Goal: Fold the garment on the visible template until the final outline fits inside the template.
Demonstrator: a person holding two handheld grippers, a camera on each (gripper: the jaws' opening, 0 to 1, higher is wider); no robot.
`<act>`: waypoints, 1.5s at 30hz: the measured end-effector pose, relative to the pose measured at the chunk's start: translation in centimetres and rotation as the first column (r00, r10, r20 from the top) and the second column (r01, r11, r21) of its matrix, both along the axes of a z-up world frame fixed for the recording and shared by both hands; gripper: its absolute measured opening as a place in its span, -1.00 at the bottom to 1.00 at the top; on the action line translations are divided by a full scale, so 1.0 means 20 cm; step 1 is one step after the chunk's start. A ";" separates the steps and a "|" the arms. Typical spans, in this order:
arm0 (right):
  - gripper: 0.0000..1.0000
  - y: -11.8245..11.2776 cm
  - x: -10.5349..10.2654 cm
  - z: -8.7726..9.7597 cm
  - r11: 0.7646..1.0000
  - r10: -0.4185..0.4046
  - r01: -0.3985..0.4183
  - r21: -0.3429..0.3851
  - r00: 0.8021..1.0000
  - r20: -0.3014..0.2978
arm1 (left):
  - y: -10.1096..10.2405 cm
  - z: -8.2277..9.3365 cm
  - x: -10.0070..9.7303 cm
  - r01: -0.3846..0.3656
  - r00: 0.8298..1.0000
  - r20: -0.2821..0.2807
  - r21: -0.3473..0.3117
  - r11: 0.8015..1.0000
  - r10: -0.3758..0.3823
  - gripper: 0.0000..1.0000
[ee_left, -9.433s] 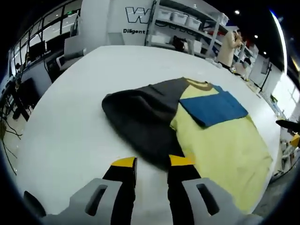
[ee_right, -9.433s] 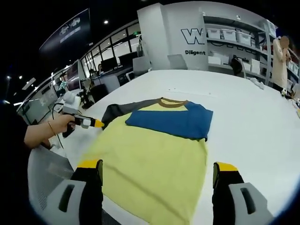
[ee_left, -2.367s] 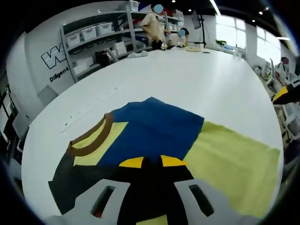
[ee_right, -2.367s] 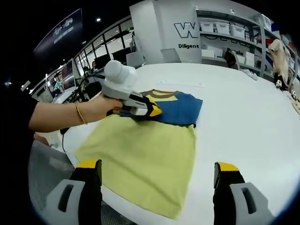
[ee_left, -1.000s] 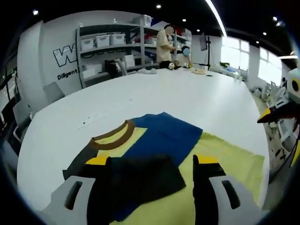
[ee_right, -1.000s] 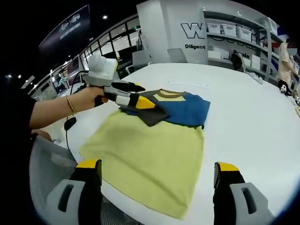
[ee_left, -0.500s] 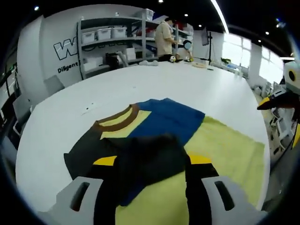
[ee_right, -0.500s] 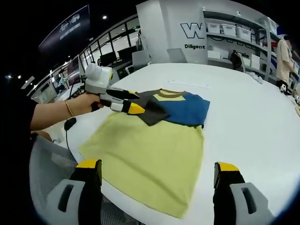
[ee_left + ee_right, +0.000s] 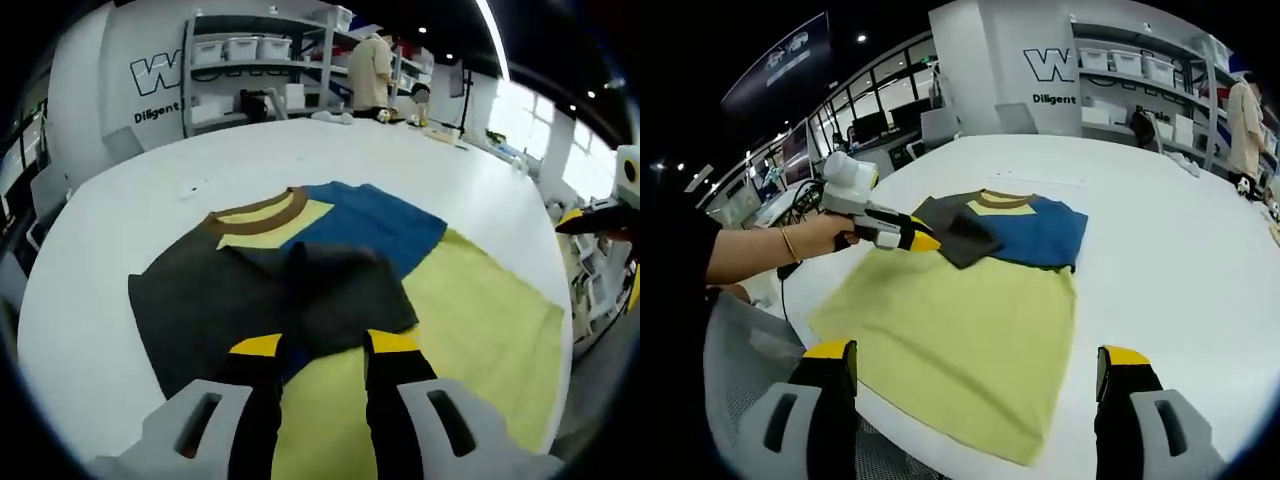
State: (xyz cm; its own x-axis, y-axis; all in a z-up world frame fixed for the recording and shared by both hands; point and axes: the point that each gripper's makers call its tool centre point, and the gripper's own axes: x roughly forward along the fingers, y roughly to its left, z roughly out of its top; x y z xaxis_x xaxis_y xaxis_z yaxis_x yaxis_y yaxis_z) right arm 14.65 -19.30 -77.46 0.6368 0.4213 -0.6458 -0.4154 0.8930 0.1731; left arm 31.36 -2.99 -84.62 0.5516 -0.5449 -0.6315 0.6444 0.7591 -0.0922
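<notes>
the big white round desk (image 9: 1160, 230) carries the garment (image 9: 960, 320), a shirt with a yellow body, which lies flat near the desk edge closest to the person. its blue sleeve (image 9: 375, 222) is folded across the chest, and the dark grey sleeve (image 9: 215, 300) is folded inward so that its end lies over the blue one, just below the brown collar (image 9: 255, 212).

behind the desk stand white shelves (image 9: 250, 75) with some storage boxes on them; what is inside the boxes i cannot tell. a person (image 9: 372, 72) stands by these shelves.

in the right claw view, a hand (image 9: 820, 238) with a thin bracelet holds the left claw (image 9: 920, 243) low and almost level, its yellow tips at the edge of the dark sleeve. in the left claw view its jaws stand fairly near together with a clear gap, and no cloth is between them.

the right claw (image 9: 980, 375) hovers over the hem side of the shirt, its jaws wide apart and gripping nothing. it also appears at the right edge of the left claw view.
</notes>
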 end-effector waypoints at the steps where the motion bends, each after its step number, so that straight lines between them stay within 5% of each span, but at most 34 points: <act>1: 0.98 0.00 0.00 0.00 1.000 -0.002 0.002 0.000 1.000 0.000 | 0.00 0.00 0.00 -0.004 1.000 -0.008 -0.002 1.000 0.004 -0.56; 20: 0.98 -0.03 -0.01 -0.01 1.000 -0.022 0.022 -0.009 1.000 -0.002 | 0.02 -0.06 0.01 -0.032 0.999 -0.023 0.015 0.999 0.033 -0.98; 27: 0.98 -0.03 0.00 -0.01 1.000 -0.021 0.021 -0.008 1.000 -0.003 | 0.02 -0.05 0.02 -0.014 0.999 -0.031 0.022 1.000 0.014 -1.00; 41: 0.98 -0.04 0.00 -0.02 1.000 -0.029 0.029 -0.004 1.000 -0.004 | -0.17 0.20 0.12 0.086 0.995 0.044 -0.027 0.996 -0.085 -1.00; 45: 0.98 -0.04 0.00 -0.02 1.000 -0.028 0.028 -0.005 1.000 -0.004 | -0.25 0.24 0.15 0.144 0.987 0.071 0.018 0.989 -0.145 -1.00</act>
State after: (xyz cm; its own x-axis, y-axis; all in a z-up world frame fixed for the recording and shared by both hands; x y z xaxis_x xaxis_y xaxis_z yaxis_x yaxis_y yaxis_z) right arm 14.69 -20.18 -77.90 0.6457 0.4001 -0.6504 -0.3899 0.9051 0.1697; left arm 34.45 -8.04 -79.87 0.5120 -0.6142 -0.6005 0.7519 0.6584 -0.0323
